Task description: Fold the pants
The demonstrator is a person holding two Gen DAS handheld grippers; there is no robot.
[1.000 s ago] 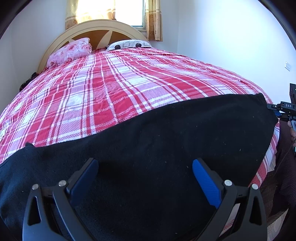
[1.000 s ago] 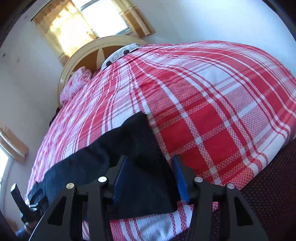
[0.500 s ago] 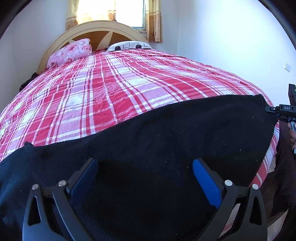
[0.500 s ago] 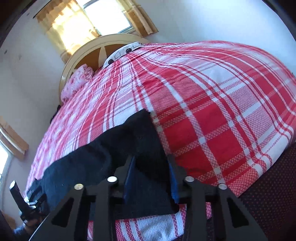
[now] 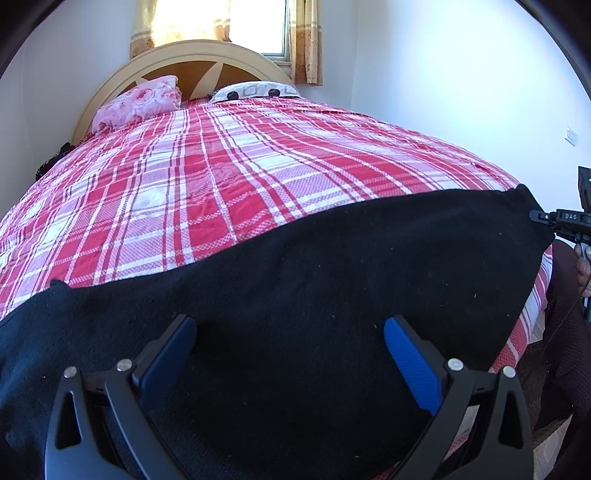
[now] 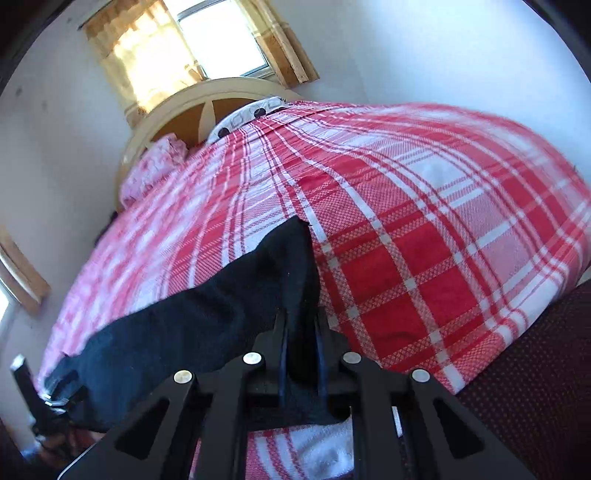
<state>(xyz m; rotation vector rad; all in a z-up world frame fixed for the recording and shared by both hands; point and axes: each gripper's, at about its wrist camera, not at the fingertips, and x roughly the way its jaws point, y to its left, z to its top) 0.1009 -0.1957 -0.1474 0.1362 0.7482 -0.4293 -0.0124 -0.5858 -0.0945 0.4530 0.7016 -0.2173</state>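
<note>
Black pants (image 5: 314, 295) lie flat across the near edge of a bed with a red and white plaid cover (image 5: 221, 166). My left gripper (image 5: 290, 354) is open, its blue pads wide apart just above the pants. My right gripper (image 6: 301, 332) is shut on the end of the pants (image 6: 207, 314); the cloth is pinched between its pads. In the left wrist view the right gripper (image 5: 554, 221) shows at the far right end of the pants. In the right wrist view the left gripper (image 6: 40, 402) shows at the far left end.
A curved wooden headboard (image 5: 207, 62) stands at the far end with a pink floral pillow (image 5: 140, 103) and a white patterned pillow (image 5: 255, 90). A curtained window (image 5: 229, 22) is behind it. White walls close both sides. Dark red floor (image 6: 535, 369) lies right of the bed.
My right gripper has closed from open onto the end of the pants and tilted upward a little. My left gripper has stayed open in place.
</note>
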